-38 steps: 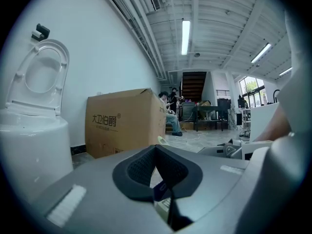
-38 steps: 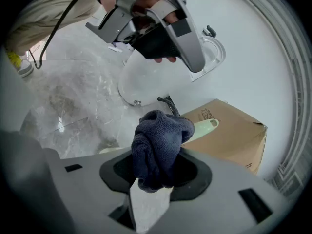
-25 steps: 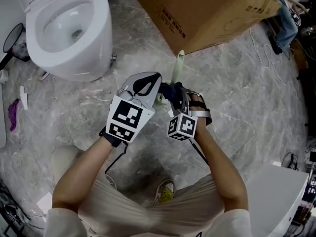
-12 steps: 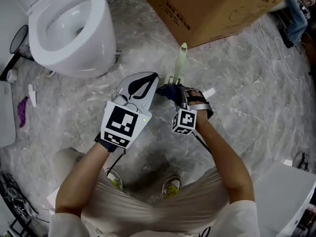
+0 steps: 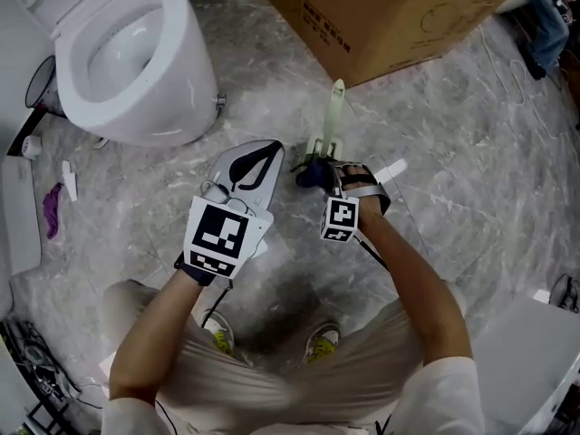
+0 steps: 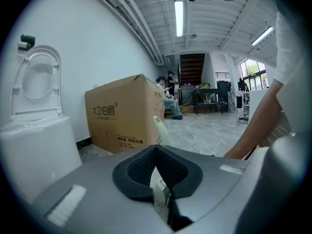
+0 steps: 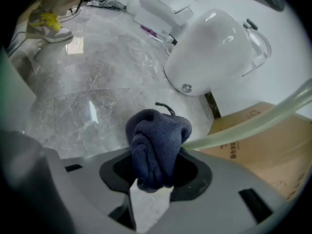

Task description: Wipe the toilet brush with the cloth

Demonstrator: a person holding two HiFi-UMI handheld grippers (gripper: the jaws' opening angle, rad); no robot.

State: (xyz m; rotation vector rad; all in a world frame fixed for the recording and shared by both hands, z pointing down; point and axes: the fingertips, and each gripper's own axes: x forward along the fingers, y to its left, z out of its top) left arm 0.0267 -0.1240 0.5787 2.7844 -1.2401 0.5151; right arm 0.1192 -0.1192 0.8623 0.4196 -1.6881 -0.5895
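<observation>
Pale-green toilet brush (image 5: 334, 107), bunched navy cloth (image 7: 158, 140)

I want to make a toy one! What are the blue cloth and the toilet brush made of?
The cloth looks like soft knitted fabric, perhaps fleece or cotton: tiny loops show, it bunches into folds, and it is a matte dark blue. The toilet brush handle is probably plastic: it is smooth, pale green and slightly see-through, with a soft shine.

Beige trousers (image 5: 245, 390), white sleeves (image 5: 442, 397), yellow-laced sneakers (image 5: 319, 343)
</observation>
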